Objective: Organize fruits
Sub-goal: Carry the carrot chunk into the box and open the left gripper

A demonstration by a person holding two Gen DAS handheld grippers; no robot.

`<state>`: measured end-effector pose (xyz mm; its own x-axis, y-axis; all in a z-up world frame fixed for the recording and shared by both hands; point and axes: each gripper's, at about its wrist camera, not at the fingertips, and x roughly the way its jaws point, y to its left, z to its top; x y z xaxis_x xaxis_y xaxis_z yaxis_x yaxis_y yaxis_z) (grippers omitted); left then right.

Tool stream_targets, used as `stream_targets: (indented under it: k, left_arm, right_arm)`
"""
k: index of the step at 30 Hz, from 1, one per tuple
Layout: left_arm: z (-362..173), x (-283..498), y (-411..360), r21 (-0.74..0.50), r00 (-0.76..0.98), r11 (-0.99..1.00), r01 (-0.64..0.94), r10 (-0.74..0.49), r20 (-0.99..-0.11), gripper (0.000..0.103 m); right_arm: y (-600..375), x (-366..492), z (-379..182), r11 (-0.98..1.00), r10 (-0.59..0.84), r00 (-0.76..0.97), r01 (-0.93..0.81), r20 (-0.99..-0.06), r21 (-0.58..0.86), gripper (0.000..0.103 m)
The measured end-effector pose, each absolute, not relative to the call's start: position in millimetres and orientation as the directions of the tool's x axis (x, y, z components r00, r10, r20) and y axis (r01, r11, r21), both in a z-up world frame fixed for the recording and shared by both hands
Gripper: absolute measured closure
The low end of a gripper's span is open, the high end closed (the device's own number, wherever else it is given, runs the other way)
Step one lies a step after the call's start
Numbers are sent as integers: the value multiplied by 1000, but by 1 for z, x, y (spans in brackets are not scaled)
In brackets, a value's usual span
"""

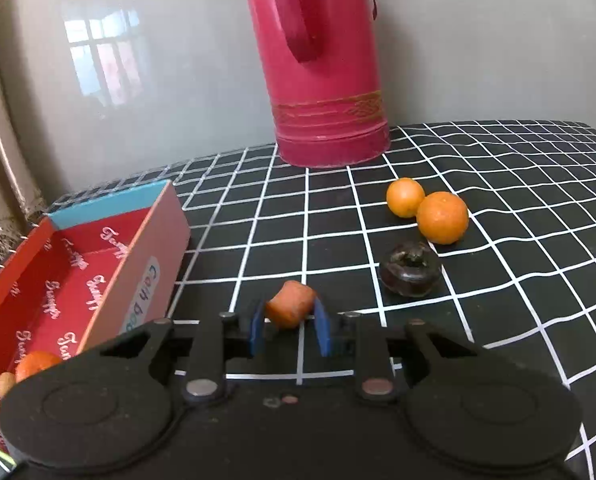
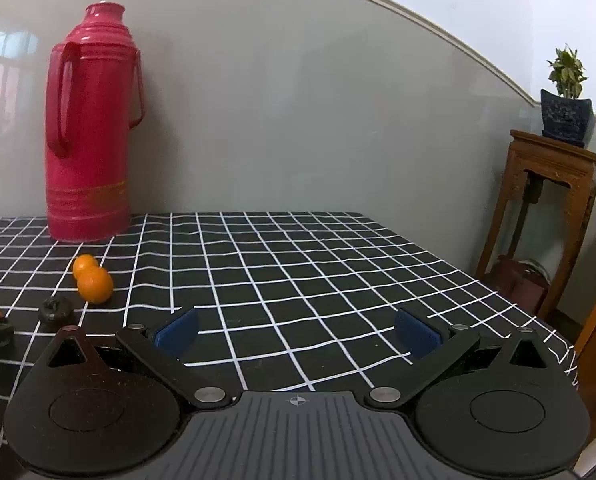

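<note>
A table draped in a smooth black cloth crossed by a white grid (image 2: 298,264) carries everything, its fabric rippling slightly toward the far edge. Largest on it is one tall, glossy crimson thermos flask (image 1: 322,80), cylindrical with a long loop handle and worn gold bands near its base, standing upright against the grey wall. Next comes one shallow red cardboard box (image 1: 78,280) with a blue end flap and pale script printed across its inside; it lies at the table's left, and a few small orange fruits (image 1: 34,362) sit in its near corner, too crowded to count. Two round, dimpled oranges (image 1: 442,218) rest touching each other on the cloth, and just in front of them sits one dark, shiny, squat mangosteen (image 1: 410,280) with a leafy cap. The left gripper (image 1: 290,330) has its blue pads pressed against one small, blunt, matte orange fruit piece (image 1: 290,310), just beside the box. The right gripper (image 2: 296,334) hangs with its jaws spread wide, nothing between them.
</note>
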<state>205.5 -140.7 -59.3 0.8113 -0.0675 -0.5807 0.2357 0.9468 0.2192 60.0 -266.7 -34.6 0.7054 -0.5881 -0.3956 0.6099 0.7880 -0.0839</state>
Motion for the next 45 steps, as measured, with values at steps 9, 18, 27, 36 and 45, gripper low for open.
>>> stream_targets:
  k: [9, 18, 27, 36, 45]
  left_arm:
    - [-53, 188, -148, 289, 870, 937, 195, -30, -492, 86]
    - [-23, 189, -108, 226, 918, 974, 30, 62, -392, 86]
    - [-8, 222, -26, 98, 849, 975, -200, 222, -479, 86]
    - [-18, 232, 19, 54, 772, 963, -265, 246, -586, 86]
    - [-19, 226, 37, 25, 746, 978, -207, 175, -643, 44]
  right_arm:
    - [-267, 64, -42, 794, -579, 702, 601, -415, -92, 0]
    - [-256, 73, -41, 811, -561, 721, 577, -407, -97, 0]
    - [-236, 84, -37, 846, -511, 761, 527, -401, -77, 0]
    - [-214, 95, -36, 883, -445, 800, 467, -403, -49, 0]
    - [-187, 110, -35, 921, -362, 836, 390, -412, -18, 0]
